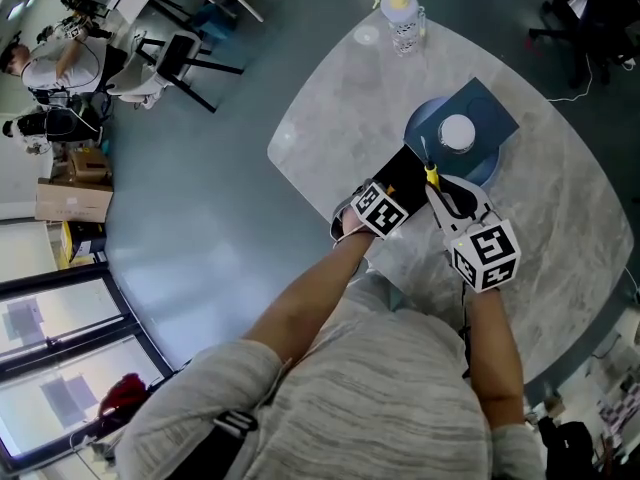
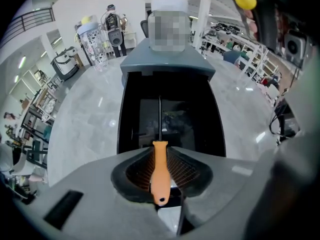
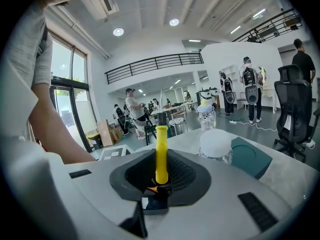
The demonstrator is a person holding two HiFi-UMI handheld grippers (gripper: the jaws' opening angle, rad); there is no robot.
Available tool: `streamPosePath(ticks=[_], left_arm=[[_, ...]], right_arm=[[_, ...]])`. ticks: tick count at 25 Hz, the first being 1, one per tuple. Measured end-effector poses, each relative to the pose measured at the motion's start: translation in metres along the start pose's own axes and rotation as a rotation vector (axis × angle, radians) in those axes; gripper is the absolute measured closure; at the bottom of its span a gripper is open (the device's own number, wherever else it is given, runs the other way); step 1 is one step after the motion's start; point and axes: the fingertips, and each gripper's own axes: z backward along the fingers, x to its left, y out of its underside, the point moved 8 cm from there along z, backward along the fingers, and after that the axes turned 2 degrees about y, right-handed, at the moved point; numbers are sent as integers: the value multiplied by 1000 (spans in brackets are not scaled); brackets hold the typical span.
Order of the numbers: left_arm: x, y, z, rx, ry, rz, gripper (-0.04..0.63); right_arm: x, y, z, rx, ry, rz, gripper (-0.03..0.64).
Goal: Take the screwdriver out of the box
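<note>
A black box lies open on the round marble table. My left gripper points steeply down at the box's near end. In the left gripper view it is shut on the handle of an orange screwdriver, whose thin shaft runs into the box. My right gripper stays beside the box, shut on a yellow screwdriver. In the right gripper view that yellow handle stands upright between the pads of the gripper.
A blue lid with a white jar on it rests just beyond the box, over a round blue plate. A water bottle stands at the table's far edge. Office chairs and people are across the room.
</note>
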Motion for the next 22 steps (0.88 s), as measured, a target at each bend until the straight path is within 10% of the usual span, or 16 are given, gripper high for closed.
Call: streamPosePath(ticks=[22], left_arm=[[8,-19,67,-414,27,142,512]], right_arm=[[13,-18,0,-51,44,-5,552]])
